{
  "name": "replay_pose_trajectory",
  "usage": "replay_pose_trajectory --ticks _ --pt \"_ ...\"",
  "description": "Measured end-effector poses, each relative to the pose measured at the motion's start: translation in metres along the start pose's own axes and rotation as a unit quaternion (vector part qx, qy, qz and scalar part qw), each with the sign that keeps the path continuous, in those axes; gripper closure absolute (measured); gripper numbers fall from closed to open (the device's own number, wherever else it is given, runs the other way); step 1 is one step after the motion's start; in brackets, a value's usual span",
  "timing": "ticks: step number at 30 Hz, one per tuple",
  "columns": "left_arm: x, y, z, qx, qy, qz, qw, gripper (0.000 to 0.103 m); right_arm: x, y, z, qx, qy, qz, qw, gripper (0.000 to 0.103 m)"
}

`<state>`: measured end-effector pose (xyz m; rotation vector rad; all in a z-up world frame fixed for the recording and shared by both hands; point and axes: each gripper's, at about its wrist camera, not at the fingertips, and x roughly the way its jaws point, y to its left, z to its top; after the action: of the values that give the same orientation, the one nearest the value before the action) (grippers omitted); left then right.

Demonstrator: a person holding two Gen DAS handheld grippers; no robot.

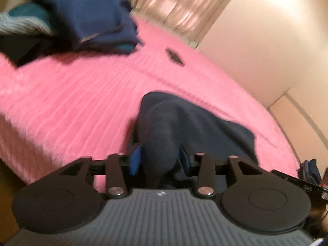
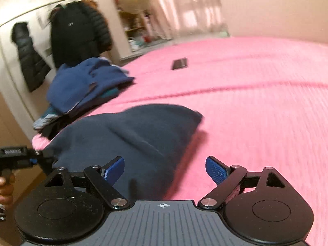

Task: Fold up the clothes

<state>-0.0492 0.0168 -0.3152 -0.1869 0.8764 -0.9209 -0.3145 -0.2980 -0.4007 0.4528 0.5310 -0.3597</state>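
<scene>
On the pink bedspread [image 2: 256, 106], near the clothes pile [image 2: 86, 86], a dark garment [image 2: 131, 135] lies mid-fold: left gripper [image 1: 161, 160] pinches its edge, right gripper [image 2: 165, 171] gapes wide, empty. Next, regrip the free edge.

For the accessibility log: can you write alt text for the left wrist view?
The left gripper is clamped on a bunched fold of a dark navy garment that lies on a pink ribbed bedspread. A pile of blue clothes sits at the bed's far left, and a small dark object lies beyond.
</scene>
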Motion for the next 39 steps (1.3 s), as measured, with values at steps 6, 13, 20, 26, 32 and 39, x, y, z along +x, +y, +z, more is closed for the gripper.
replay_pose_trajectory --ticks 6,13,20,26,32,39 --pt "0.004 0.045 0.004 -0.039 0.054 -0.059 0.996 0.082 0.003 0.031 -0.004 -0.062 0.006 0.06 0.996 0.014" --pt "0.01 0.048 0.029 -0.048 0.082 -0.101 0.9904 0.074 0.027 0.053 -0.002 -0.114 0.004 0.084 0.99 0.014" --pt "0.044 0.038 0.077 -0.023 0.12 -0.115 0.9858 0.061 0.041 0.015 0.029 -0.051 -0.003 0.065 0.997 0.014" --pt "0.092 0.029 0.109 0.021 0.171 -0.104 0.9796 0.061 0.055 -0.03 0.049 0.021 0.002 0.068 0.997 0.014" --pt "0.107 0.017 0.113 0.081 0.19 -0.106 0.9726 0.074 0.086 -0.091 0.049 0.211 0.061 0.122 0.968 0.014" --pt "0.068 0.009 0.108 0.152 0.072 -0.229 0.9587 0.082 0.084 -0.099 0.051 0.223 0.022 0.175 0.959 0.069"
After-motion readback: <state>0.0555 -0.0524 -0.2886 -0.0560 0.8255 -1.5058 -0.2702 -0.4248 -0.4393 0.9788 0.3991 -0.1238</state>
